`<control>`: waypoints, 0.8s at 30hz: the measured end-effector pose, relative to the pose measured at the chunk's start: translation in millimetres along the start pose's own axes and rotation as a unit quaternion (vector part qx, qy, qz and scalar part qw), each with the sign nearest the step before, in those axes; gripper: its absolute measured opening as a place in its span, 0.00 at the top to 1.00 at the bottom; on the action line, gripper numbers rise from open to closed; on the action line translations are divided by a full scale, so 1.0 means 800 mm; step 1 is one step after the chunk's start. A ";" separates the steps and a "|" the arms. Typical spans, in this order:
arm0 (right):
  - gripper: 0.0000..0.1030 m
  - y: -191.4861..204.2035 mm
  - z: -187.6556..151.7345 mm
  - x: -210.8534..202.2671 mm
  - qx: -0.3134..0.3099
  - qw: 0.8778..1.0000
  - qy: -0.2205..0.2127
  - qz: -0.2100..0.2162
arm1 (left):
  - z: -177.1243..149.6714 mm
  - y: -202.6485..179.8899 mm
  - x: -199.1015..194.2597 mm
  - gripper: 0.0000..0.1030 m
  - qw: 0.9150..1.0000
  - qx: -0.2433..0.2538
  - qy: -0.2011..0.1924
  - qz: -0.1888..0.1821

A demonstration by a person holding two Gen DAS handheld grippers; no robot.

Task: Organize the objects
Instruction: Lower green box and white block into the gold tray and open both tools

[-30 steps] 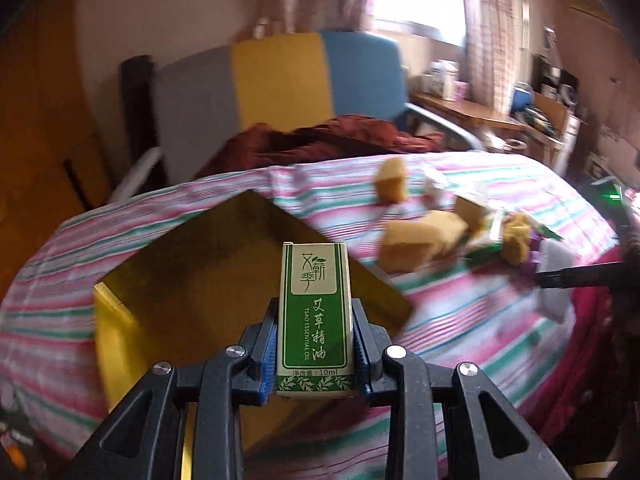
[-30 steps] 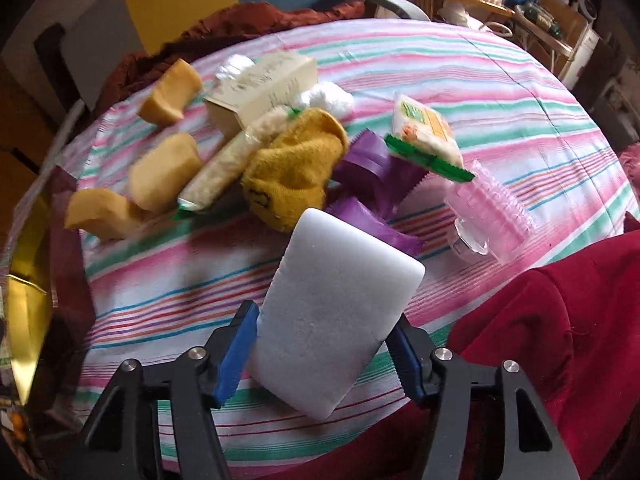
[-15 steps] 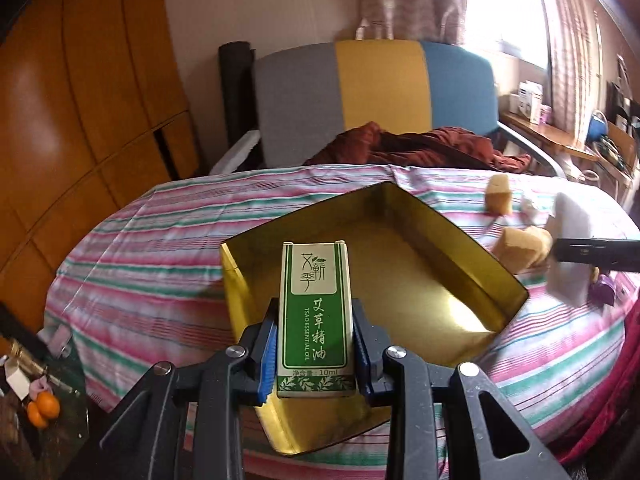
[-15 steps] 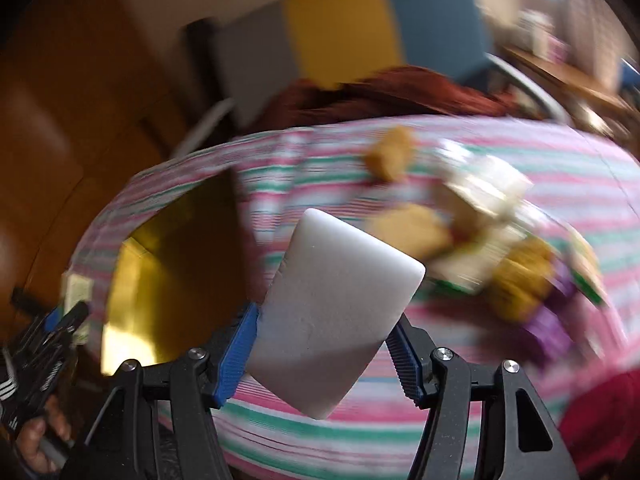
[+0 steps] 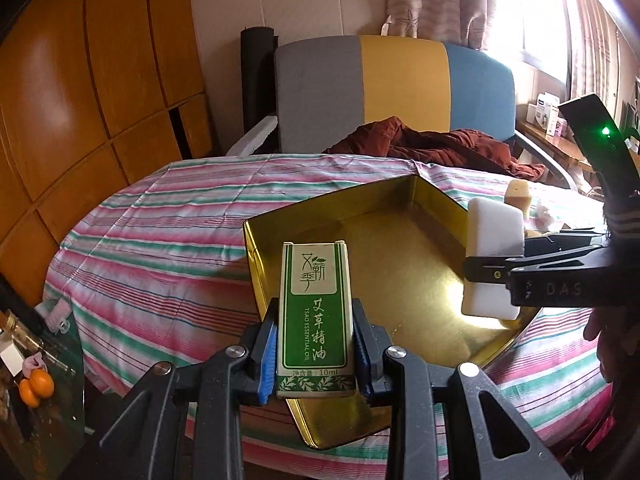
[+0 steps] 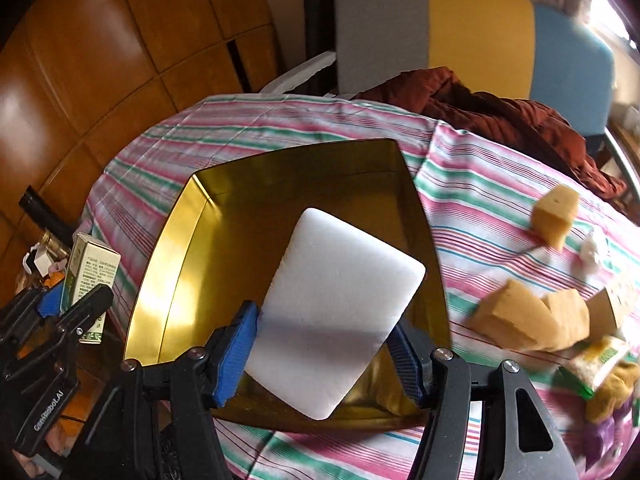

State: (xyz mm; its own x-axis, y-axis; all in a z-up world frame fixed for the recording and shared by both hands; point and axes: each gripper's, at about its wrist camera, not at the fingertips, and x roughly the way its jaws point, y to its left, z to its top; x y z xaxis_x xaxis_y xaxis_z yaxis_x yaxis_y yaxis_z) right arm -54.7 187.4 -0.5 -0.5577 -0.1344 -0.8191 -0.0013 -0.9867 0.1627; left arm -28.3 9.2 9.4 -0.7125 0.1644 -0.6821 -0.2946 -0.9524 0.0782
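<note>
Gold tin point(image 6: 168, 280) lies open-topped, white sponge point(image 6: 336, 320) above its near rim.

We see a glossy gold metal tin point(image 6: 168, 280), a matt white foam block point(image 6: 336, 312), a printed cardboard box point(image 5: 314, 316), porous yellow sponges point(image 6: 524, 316), and striped woven cloth point(image 5: 168, 224) covering the bench.

probably a home: curtains point(image 5: 436, 0), armchair point(image 5: 396, 92), tablecloth point(image 5: 168, 216).
</note>
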 end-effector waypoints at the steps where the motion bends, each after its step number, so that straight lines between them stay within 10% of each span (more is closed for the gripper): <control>1: 0.37 0.002 0.000 0.004 -0.001 1.000 0.002 0.001 | 0.000 0.001 0.001 0.70 1.000 -0.001 0.001 -0.001; 14: 0.31 0.019 0.002 0.024 -0.016 1.000 0.011 0.008 | 0.000 0.006 0.004 0.61 1.000 -0.013 0.006 0.007; 24: 0.05 0.043 -0.011 0.007 -0.070 0.995 -0.039 -0.064 | -0.004 0.007 0.007 0.57 1.000 -0.022 0.012 0.009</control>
State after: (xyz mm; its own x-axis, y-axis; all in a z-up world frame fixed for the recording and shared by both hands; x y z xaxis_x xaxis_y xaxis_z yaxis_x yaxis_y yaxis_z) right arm -50.5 152.0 -4.3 -0.6234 -0.0037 -0.7819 0.0348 -0.9991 -0.0231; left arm -31.7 3.7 3.5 -0.7018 0.1419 -0.6981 -0.2541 -0.9654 0.0591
